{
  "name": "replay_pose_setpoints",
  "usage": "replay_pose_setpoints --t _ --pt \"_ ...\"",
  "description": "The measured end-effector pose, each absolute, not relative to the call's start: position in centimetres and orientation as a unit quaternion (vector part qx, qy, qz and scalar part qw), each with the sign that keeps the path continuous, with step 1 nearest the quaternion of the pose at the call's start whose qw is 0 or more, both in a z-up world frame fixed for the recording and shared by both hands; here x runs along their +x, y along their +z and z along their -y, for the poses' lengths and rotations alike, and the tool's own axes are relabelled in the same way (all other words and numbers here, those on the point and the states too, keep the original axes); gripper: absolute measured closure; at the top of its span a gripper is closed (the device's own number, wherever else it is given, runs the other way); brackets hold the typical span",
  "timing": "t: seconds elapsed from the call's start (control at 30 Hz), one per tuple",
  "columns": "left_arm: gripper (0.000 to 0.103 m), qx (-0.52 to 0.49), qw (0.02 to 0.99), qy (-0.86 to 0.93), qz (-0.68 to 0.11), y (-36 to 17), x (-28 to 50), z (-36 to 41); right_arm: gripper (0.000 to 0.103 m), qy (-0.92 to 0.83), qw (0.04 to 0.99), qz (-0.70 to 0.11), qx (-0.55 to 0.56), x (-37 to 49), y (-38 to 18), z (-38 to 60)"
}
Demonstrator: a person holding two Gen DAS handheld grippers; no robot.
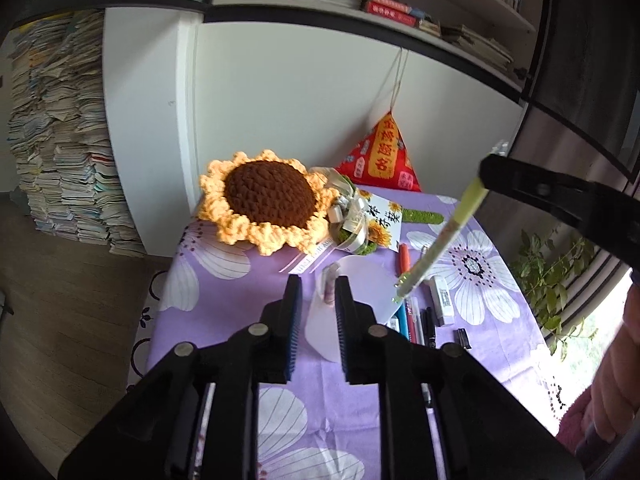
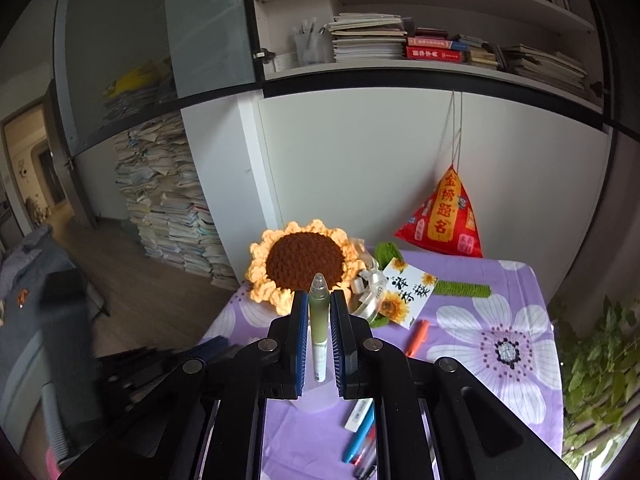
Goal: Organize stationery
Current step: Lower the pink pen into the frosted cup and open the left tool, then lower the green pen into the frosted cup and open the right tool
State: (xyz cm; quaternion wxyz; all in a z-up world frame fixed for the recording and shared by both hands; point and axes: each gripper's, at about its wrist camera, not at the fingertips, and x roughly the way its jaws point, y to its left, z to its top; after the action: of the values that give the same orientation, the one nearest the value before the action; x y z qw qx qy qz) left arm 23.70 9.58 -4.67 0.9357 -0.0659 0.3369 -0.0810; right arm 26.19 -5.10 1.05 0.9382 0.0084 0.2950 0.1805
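Hanging over the purple flower-print tablecloth [image 1: 224, 300], the right gripper [image 2: 319, 334] has its ribbed blue pads clamped on a slim pale-green pen [image 2: 319, 320], clear cone tip poking out past the fingers. Only the left wrist view shows that pen's whole length [image 1: 440, 240], slanting down toward a white translucent plastic cup [image 1: 360, 280], and a bit of a person's hand [image 1: 616, 380] at the right edge. The left gripper [image 1: 318, 300] has its jaws slightly apart with nothing pinched; the cup sits just beyond them. Loose pens [image 1: 416, 316] and a white eraser [image 1: 442, 300] lie beside the cup, an orange pen [image 1: 403, 258] further back. The right wrist view alone shows the bookshelf's stacked books [image 2: 368, 38]. A knobbly crocheted sunflower [image 2: 304, 266] rests at the table's far edge.
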Motion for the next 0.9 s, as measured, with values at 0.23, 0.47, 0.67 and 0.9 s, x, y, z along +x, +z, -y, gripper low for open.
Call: replay_pose_setpoints --t 0.23,0.47,0.67,0.9 --pt "0.08 -0.076 0.938 -0.048 -0.335 -5.8 21.9 -11.9 0.091 0.188 0.932 -0.309 -0.011 27.9 -0.4 2.6" --pt "0.08 -0.089 0.931 -0.037 -0.351 -7.2 21.8 -13.3 0.091 0.184 0.91 -0.368 -0.053 29.7 -4.6 -0.6" --pt "0.08 -0.087 0.928 -0.041 -0.361 -7.7 22.0 -13.3 0.091 0.185 0.9 -0.391 -0.063 30.0 -6.2 -1.5" --pt "0.08 -0.084 0.925 -0.044 -0.369 -7.9 21.8 -12.9 0.091 0.197 0.89 -0.411 -0.025 30.8 -6.4 -0.7"
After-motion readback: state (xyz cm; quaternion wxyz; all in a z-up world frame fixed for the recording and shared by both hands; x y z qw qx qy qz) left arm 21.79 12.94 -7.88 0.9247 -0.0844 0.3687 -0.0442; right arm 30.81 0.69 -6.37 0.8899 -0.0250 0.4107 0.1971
